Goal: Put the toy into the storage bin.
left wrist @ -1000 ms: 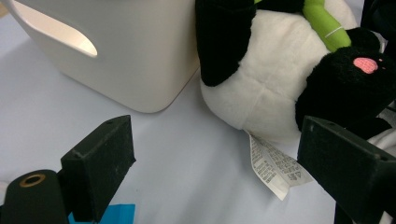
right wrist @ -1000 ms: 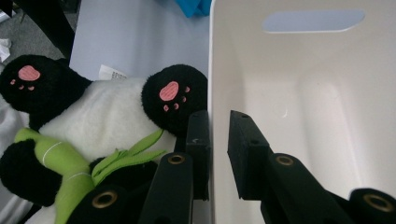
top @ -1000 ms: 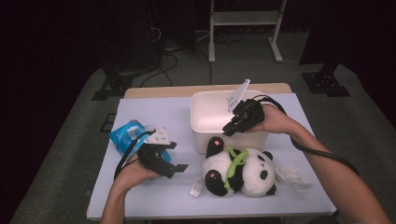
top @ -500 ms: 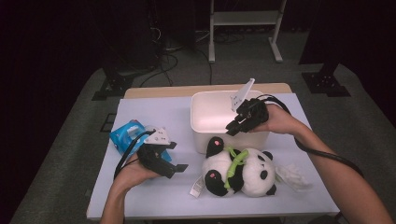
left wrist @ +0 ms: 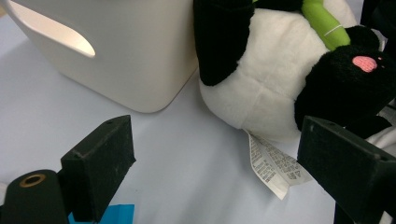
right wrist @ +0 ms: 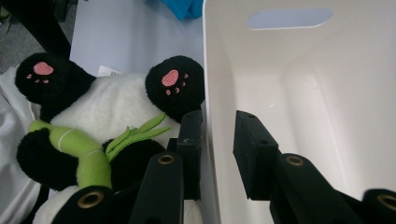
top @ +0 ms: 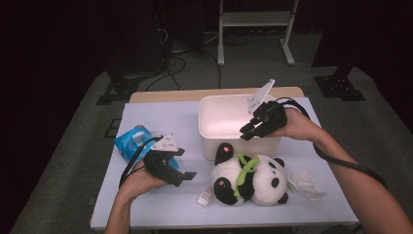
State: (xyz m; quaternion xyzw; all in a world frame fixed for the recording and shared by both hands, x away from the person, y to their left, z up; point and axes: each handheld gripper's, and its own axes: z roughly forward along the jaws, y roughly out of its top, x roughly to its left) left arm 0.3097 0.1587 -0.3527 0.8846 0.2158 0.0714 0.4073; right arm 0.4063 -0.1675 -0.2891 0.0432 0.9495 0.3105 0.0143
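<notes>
A white plastic bin (top: 214,146) stands at the table's middle back. A plush panda (top: 263,180) with a green bamboo stalk lies on its back in front of it. My right gripper (top: 247,130) straddles the bin's near wall (right wrist: 212,84), one jaw outside by the panda's paw (right wrist: 173,84), the other inside. Its jaws have just been opening, and the pads stand off the wall. My left gripper (top: 184,164) rests open on the table left of the panda, with nothing between its fingers (left wrist: 100,163). The panda's label (left wrist: 273,163) lies ahead of it.
A blue packet (top: 130,144) lies at the table's left, behind my left hand. A crumpled white cloth (top: 307,184) lies right of the panda. The bin has a handle slot (right wrist: 289,17) in its far wall. Dark floor with stands surrounds the table.
The right gripper's jaws have spread a little apart around the bin's wall, and the hand has shifted slightly. The left hand and the panda have not moved.
</notes>
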